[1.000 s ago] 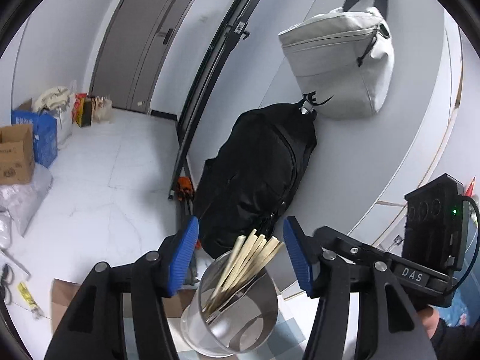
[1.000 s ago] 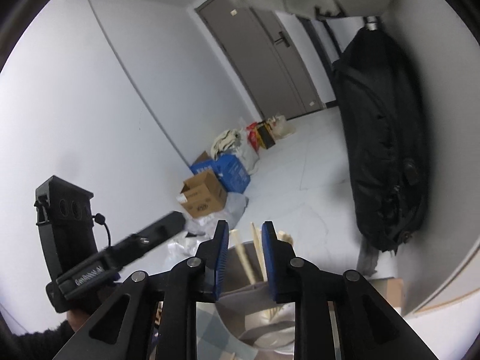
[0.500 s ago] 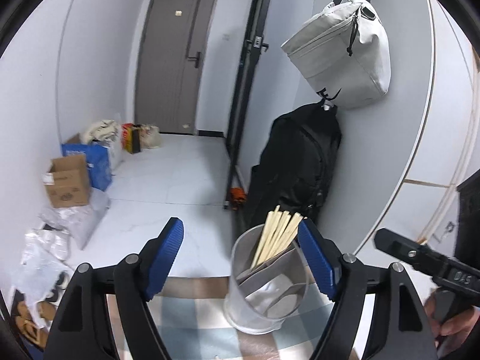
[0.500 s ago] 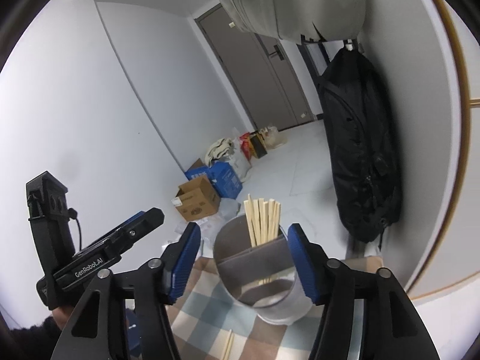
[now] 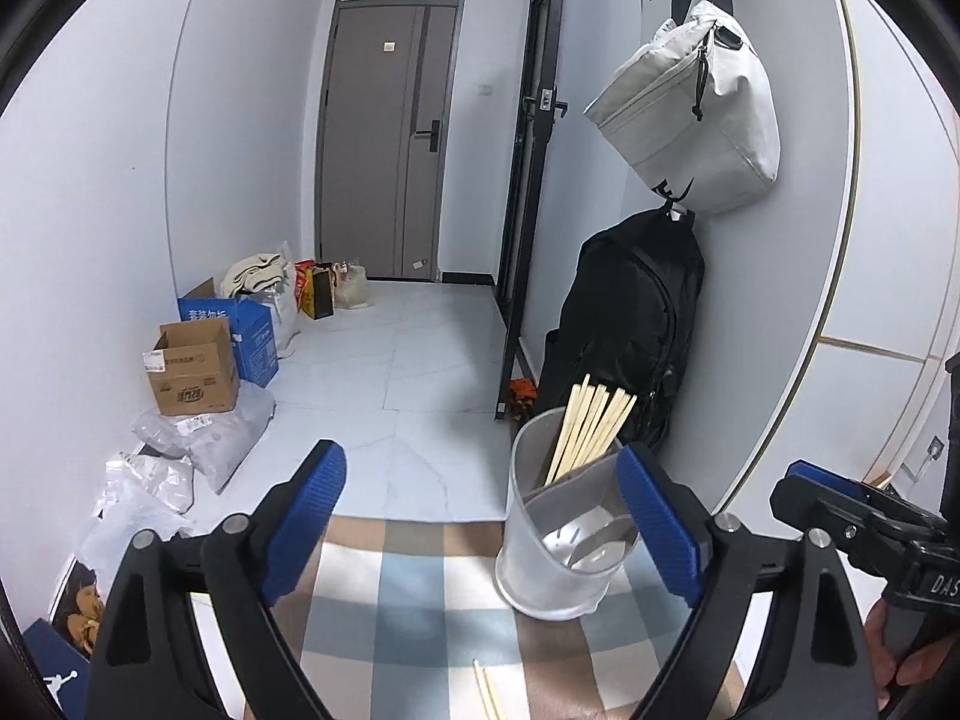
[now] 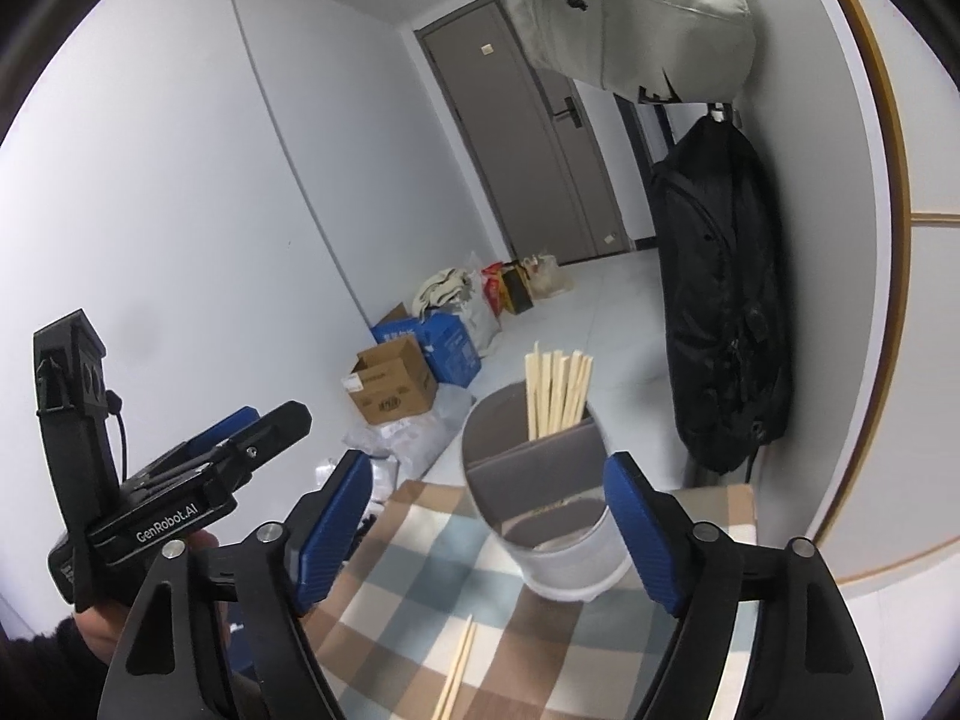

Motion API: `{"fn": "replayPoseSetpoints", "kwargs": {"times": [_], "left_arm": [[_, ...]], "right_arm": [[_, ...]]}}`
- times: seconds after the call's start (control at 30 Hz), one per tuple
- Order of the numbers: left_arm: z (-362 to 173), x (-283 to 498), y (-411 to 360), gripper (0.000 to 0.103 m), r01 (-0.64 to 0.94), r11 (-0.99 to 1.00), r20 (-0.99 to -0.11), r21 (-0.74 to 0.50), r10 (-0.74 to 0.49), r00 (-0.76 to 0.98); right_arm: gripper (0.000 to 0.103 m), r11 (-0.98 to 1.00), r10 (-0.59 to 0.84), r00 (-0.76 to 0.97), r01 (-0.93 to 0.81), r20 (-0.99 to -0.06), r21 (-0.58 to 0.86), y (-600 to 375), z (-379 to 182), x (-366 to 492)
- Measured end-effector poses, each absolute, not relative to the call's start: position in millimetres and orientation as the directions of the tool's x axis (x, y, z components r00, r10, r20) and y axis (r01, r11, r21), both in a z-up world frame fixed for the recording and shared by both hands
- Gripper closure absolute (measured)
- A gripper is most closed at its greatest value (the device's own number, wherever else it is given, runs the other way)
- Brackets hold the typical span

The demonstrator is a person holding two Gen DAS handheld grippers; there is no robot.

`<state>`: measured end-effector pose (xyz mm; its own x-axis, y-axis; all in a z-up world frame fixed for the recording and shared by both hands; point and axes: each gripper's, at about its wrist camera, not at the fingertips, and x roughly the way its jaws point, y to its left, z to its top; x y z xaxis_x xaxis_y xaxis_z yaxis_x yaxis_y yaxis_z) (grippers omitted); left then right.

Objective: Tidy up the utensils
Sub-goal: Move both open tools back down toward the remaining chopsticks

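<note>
While both hand-held grippers open (nothing between) | right view alone shows holder (image 6: 543, 504) divider fully

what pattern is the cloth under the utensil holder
A check of blue, white and brown squares on the cloth, clearest in the left wrist view.

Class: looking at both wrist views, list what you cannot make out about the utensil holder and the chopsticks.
- Loose chopsticks on the checked cloth: cut off by the bottom edge in both views, so their length and count are unclear.
- Chopsticks in the holder: lower ends hidden behind the holder's grey divider.
- Holder's front compartment: contents unclear, only reflections show in both views.
</note>
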<state>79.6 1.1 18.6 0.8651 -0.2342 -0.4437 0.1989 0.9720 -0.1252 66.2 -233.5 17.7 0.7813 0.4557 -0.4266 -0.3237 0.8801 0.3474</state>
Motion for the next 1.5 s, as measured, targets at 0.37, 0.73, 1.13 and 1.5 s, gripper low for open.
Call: {"fn": "replayPoseSetpoints", "kwargs": {"times": [0.37, 0.73, 1.13, 1.5], "left_arm": [[-23, 59, 37, 0.010, 0.093, 0.976, -0.499, -0.195, -0.181, 0.848], [-66, 60, 60, 0.010, 0.022, 0.982, -0.602, -0.189, -0.134, 0.787], [-72, 59, 79, 0.010, 0.002, 0.972, -0.626, -0.235, -0.153, 0.765], [-73, 61, 94, 0.010, -0.028, 0.959, -0.635, -0.281, -0.164, 0.755]], "right_arm": [[0.008, 0.899, 0.438, 0.728, -0.337, -0.528, 0.281, -207, -15, 52], [0.008, 0.943, 0.307, 0.605, -0.298, -0.735, 0.148, -161, -96, 68], [0.060, 0.942, 0.235, 0.401, -0.319, -0.885, 0.106, -122, -158, 103], [0.062, 0.942, 0.182, 0.369, -0.332, -0.912, 0.054, -99, -172, 114]]}}
